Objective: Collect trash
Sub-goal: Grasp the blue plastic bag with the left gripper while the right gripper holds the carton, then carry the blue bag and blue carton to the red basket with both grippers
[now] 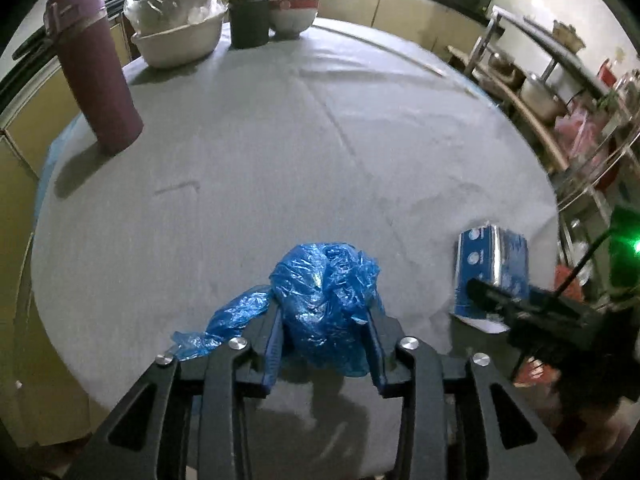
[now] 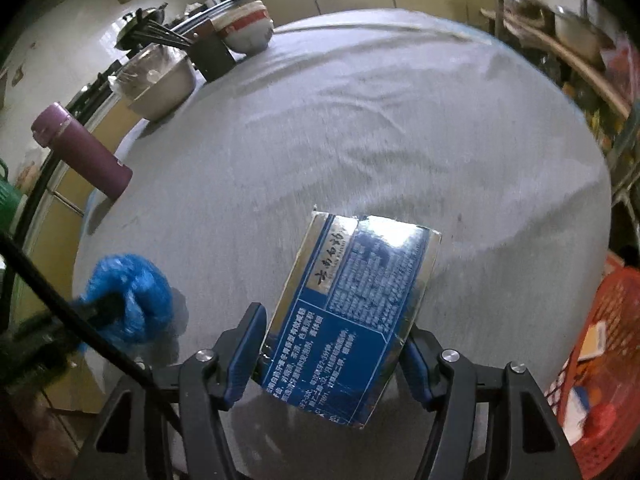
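Note:
My left gripper [image 1: 325, 332] is shut on a crumpled blue plastic bag [image 1: 320, 300], held just above the round table [image 1: 260, 152]; a loose tail of the bag trails to the left. My right gripper [image 2: 336, 340] is shut on a flat blue carton with white print [image 2: 352, 296], held between both fingers above the table's near edge. The carton also shows in the left wrist view [image 1: 490, 268] at the right, with the right gripper [image 1: 504, 304] on it. The bag shows blurred in the right wrist view [image 2: 132, 296] at the lower left.
A purple flask [image 1: 94, 68] stands at the table's left edge. At the far edge are a covered bowl [image 1: 176, 32], a black cup with chopsticks [image 1: 250, 20] and a red-and-white bowl [image 1: 292, 10]. A red basket [image 2: 604, 360] with items sits low right. Shelves with pots [image 1: 540, 96] stand right.

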Motion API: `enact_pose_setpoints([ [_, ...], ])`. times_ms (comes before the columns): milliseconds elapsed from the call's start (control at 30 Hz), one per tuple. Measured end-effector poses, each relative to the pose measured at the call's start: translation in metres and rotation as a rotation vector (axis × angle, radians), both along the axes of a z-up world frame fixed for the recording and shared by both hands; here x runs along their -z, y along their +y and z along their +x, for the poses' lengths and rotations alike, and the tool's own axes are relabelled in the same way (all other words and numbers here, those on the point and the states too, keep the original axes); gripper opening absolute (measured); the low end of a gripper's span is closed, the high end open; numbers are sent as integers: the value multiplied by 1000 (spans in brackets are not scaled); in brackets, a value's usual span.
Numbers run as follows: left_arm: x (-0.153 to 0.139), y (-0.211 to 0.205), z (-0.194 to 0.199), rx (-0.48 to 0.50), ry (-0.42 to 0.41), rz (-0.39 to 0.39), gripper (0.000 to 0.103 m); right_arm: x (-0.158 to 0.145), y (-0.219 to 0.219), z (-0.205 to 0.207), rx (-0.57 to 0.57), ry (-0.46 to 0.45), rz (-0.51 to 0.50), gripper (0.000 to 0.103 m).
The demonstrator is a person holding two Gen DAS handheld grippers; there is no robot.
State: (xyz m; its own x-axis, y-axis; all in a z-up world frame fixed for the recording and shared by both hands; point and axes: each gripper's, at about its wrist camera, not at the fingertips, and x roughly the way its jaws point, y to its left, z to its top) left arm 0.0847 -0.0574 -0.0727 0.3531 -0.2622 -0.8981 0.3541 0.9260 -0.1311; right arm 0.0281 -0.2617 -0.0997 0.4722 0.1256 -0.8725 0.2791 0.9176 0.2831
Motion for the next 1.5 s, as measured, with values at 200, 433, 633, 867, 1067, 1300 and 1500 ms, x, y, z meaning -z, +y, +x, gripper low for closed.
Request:
enact_pose_setpoints([
  [200, -16, 14, -14, -8, -31, -51, 63, -10, -11, -19, 45, -60, 46, 73],
  [433, -18, 34, -28, -37, -27, -99, 64, -21, -16, -32, 99, -83, 67, 73],
  [633, -13, 34, -21, -76, -8, -109, 64, -11, -5, -23, 122, -27, 44, 73],
  [867, 3, 17, -11, -70, -15, -75, 63, 2, -2, -20, 122, -10, 2, 57],
  [1067, 4, 10, -11, -77, -43, -72, 39, -2, 2, -25, 70, -48, -31, 56],
  [1300, -17, 1, -23, -98, -146, 1, 37, -17, -9, -38, 48, -137, -5, 56],
  [1500, -37, -16, -38, -79, -245, 79, 37, -29, -15, -50, 37, -194, 0, 56],
])
